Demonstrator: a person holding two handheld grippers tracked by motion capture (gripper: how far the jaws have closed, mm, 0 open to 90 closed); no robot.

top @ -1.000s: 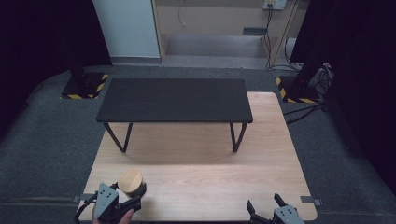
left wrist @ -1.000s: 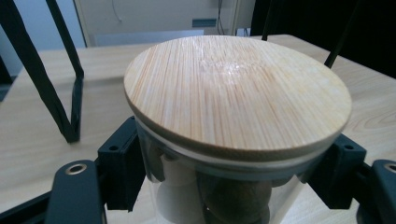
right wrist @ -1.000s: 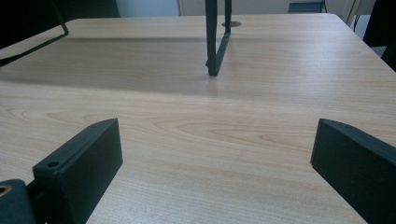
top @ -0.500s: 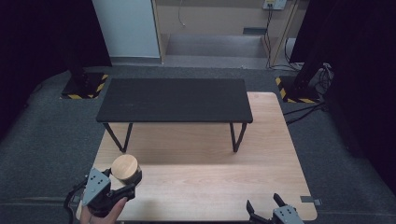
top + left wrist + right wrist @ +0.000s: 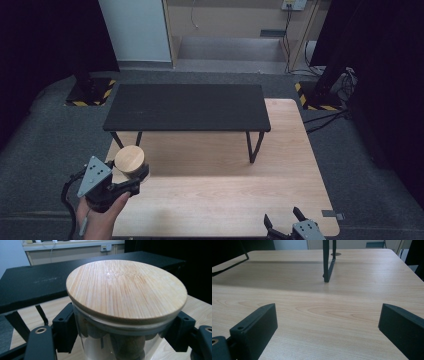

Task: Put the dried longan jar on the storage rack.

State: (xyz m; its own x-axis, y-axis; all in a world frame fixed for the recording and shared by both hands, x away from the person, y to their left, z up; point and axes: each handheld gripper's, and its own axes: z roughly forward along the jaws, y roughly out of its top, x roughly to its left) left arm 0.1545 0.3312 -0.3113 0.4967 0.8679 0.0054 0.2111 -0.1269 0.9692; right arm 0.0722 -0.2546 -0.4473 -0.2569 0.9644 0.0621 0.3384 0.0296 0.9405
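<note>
Left gripper [image 5: 131, 181] pinching glass jar [image 5: 117, 340] under its bamboo lid [image 5: 129, 159], carrying it leftward and nearer the black bench [image 5: 190, 106], likely for placing there; right gripper [image 5: 286, 223] idling spread, well short of the bench.

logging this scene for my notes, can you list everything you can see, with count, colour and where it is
jar: 1, clear glass with a round light wooden lid and dark rounded contents, held at the table's near left corner
shelf: 1, black top on thin black legs, standing across the far half of the table
table: 1, light wood, centre of the high view
floor: grey carpet around the table
stand bases: 2, black with yellow-black striped edges, on the floor beyond the table's far corners
cables: several, black, floor at far right
left tool: 1, black, jaws closed on the jar
right tool: 1, black, jaws apart, low over the table's near edge
</note>
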